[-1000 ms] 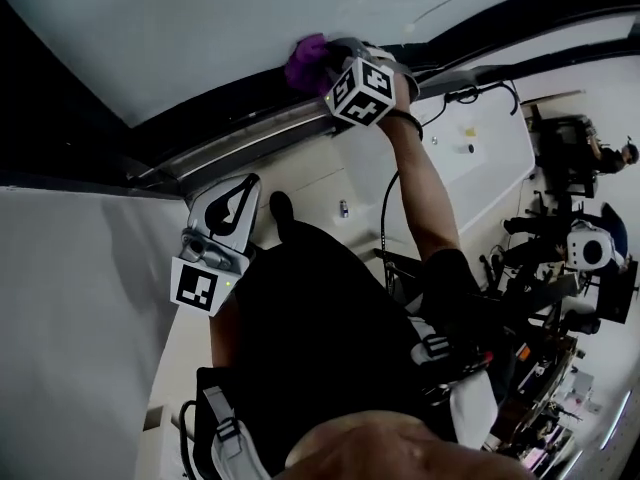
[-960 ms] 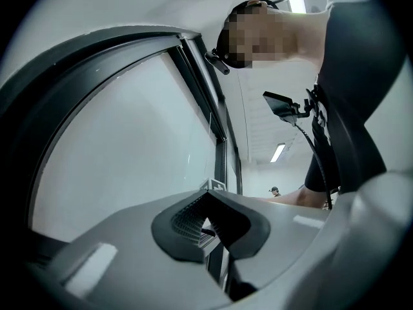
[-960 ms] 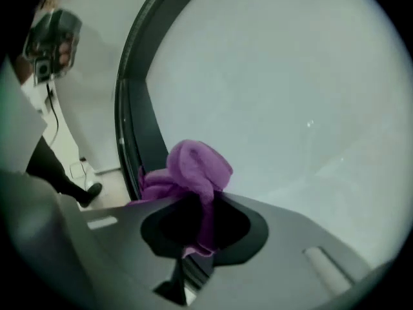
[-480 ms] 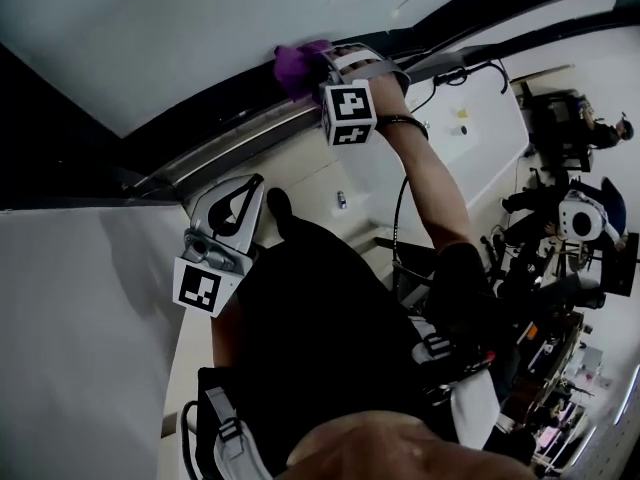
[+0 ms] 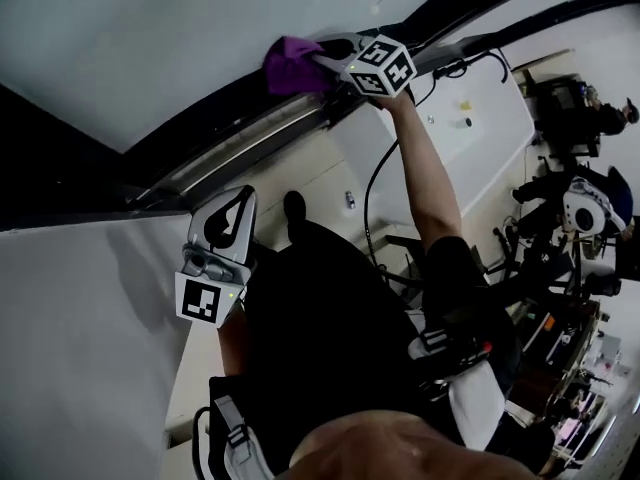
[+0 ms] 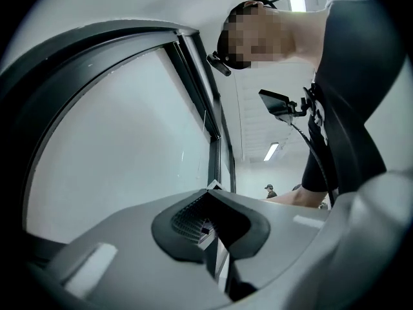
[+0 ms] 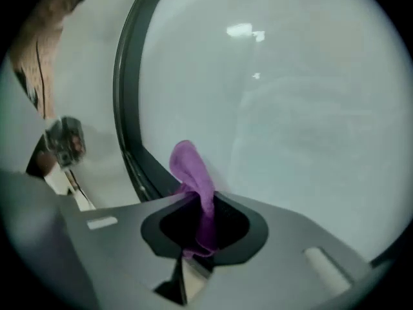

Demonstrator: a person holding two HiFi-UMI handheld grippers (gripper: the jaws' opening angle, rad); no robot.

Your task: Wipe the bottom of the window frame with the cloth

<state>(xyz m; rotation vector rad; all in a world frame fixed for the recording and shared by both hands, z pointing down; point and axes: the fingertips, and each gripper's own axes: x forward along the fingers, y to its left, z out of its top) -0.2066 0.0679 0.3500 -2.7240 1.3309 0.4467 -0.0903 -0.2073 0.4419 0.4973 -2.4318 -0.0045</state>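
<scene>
pinching purple cloth (image 5: pixel 287 66) in right gripper (image 5: pixel 326 63) against dark window frame (image 5: pixel 215 120) under the glass (image 5: pixel 150 28); holding left gripper (image 5: pixel 233 208) closed, empty, beside white wall (image 5: pixel 80 318).

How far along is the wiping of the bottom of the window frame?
Done: the right gripper is shut on the purple cloth. In hand: the cloth appears to lie against the dark window frame, so wiping looks under way. Left: I cannot tell which stretch is clean; the frame runs on toward the idle left gripper, shut on nothing.
</scene>
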